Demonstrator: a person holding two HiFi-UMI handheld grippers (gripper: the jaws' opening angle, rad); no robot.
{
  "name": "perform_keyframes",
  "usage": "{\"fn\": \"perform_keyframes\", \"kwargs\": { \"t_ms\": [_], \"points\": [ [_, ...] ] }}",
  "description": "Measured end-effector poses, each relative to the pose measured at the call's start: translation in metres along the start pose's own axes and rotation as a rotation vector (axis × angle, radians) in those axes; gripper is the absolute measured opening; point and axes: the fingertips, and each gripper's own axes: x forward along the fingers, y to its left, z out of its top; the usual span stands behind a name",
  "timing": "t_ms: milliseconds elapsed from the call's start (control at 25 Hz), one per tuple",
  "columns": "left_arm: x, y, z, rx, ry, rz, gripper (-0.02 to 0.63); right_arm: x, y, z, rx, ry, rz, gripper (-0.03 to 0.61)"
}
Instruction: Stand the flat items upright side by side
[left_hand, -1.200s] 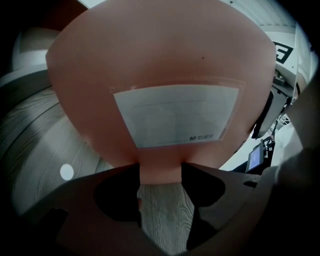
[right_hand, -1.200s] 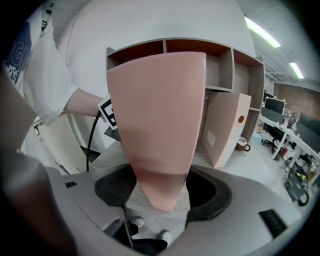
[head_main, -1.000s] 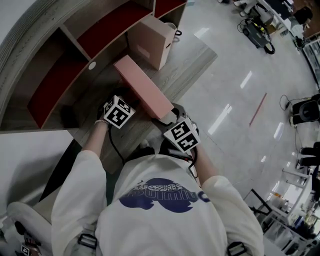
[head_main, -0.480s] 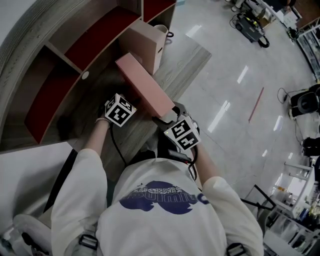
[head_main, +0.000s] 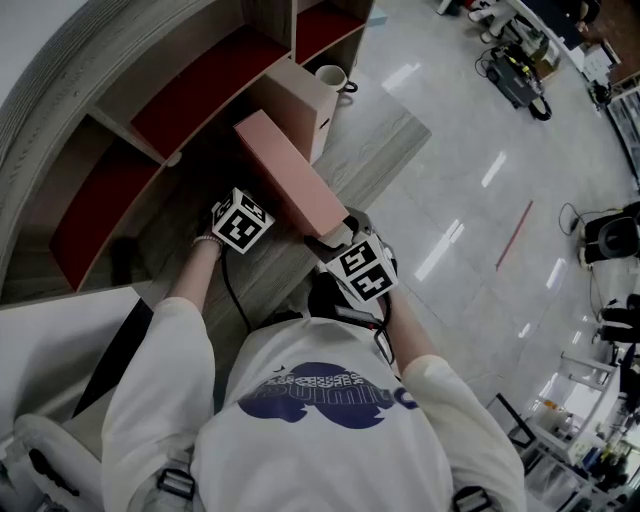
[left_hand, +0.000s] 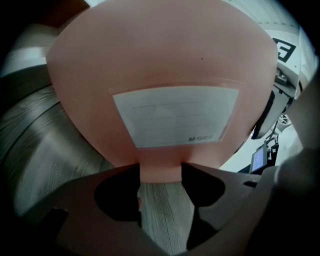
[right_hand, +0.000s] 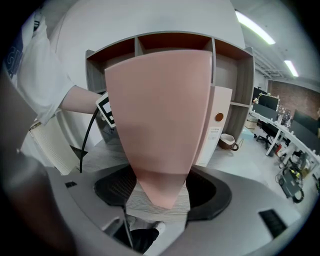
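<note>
Head view: the pink binder (head_main: 290, 175) sits at centre frame over the worktop (head_main: 375, 150). It runs from the left tongs (head_main: 243, 220) and right tongs (head_main: 352, 262) up toward the upright beige binder (head_main: 300, 100).

Left gripper view: the left tongs (left_hand: 160, 172) are clamped on the pink binder's near edge.

Right gripper view: the right tongs (right_hand: 159, 192) are clamped on its bottom corner.

Two file boxes, a pink file box (head_main: 290, 175) mid-frame and a beige file box (head_main: 300, 100) just above it, one mug (head_main: 332, 76) upper centre, two hand-held grippers, left hand-held gripper (left_hand: 160, 175) and right hand-held gripper (right_hand: 157, 195), one bench (head_main: 380, 140), one shelf unit (head_main: 200, 80) upper left
</note>
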Motion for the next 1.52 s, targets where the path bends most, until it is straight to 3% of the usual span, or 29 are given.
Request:
{"fn": "perform_keyframes", "kwargs": {
  "t_ms": [160, 840, 1520],
  "points": [
    [-0.002, 0.006, 0.007, -0.063, 0.017, 0.011, 0.249, 0.004, -0.014, 0.004, -0.02, 0.013, 0.031, 0.304],
    [0.011, 0.036, 0.032, -0.152, 0.05, 0.071, 0.249, 0.033, -0.064, 0.028, -0.072, 0.002, 0.113, 0.304],
    [0.018, 0.027, 0.053, -0.138, 0.051, 0.069, 0.249, 0.061, -0.084, 0.055, -0.083, -0.004, 0.094, 0.302]
  ]
}}
